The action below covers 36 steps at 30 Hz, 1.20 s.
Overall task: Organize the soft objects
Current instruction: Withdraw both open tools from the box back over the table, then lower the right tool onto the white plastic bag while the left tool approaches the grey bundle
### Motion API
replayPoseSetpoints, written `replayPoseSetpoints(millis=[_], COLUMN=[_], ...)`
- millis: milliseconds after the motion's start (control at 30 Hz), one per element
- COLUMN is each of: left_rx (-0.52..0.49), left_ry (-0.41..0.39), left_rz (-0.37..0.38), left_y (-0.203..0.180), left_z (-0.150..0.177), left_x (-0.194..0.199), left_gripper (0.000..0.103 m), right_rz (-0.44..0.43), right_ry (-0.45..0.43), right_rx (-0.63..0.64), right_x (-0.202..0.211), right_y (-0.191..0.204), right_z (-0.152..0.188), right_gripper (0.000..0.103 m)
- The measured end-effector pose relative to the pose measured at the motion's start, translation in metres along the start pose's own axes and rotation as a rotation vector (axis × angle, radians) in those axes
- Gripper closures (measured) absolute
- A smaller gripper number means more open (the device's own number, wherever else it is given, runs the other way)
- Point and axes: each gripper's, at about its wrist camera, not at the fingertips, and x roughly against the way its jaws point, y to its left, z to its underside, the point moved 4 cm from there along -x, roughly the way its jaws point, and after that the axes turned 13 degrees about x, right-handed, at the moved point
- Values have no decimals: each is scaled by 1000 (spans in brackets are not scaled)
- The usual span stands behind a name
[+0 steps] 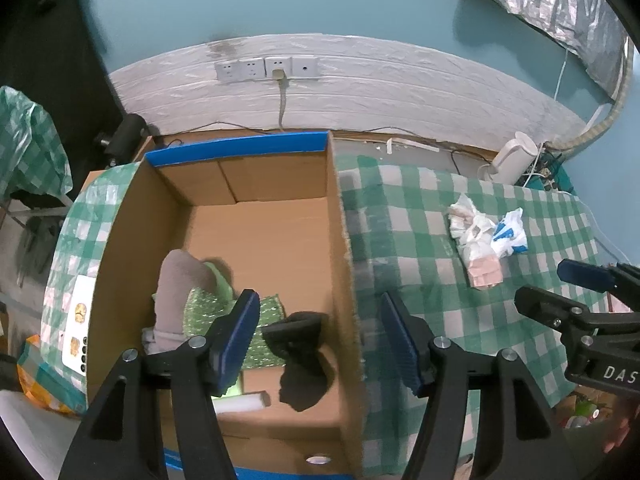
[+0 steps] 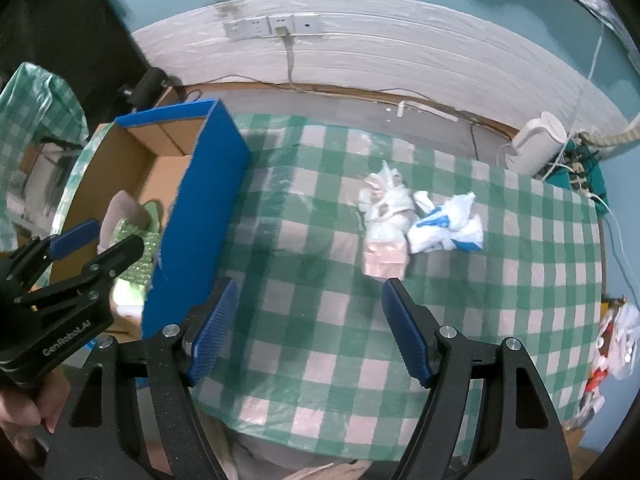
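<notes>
Inside corrugated cardboard box [image 1: 256, 232], limp black sock [image 1: 300, 356] beside sequined cloth [image 1: 208, 312].

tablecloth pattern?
Green and white checks on the tablecloth, clearest in the right wrist view.

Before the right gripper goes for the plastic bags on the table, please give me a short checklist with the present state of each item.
1. Right gripper open and empty: ok.
2. Left gripper open, holding nothing: ok.
3. White bag bundle and blue-printed bag lie on the checked tablecloth, ahead of the right gripper: ok.
4. Bare cloth between the right gripper and the bags: ok.
5. Cardboard box open, floor space left beside the grey sock, green cloth and black item: ok.
6. Whether the two bags are tangled together: cannot tell.
</notes>
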Motion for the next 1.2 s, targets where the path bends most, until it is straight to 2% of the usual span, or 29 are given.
replayPoseSetpoints(millis=[200,567,667,1067,1200], left_rx=[-11,-39,-42,-67,-106], left_ry=[-17,6,8,69,68], left_rz=[9,7,6,-31,-48], left_y=[-16,-45,-52,-90,-103], left_z=[0,6,6,5,3], left_x=[3,-3,-6,-47,-62], left_gripper=[35,34,31,31,31], right_rz=[-15,1,13,49,43], right_ry=[10,0,11,68,77], right_rx=[-53,-127,-144,-224,-242], right_x=[0,6,2,-19,-27], right_y=[-20,-56,-66,-103,-109], right_z=[11,27,32,46,43], right_gripper=[28,28,28,28,28])
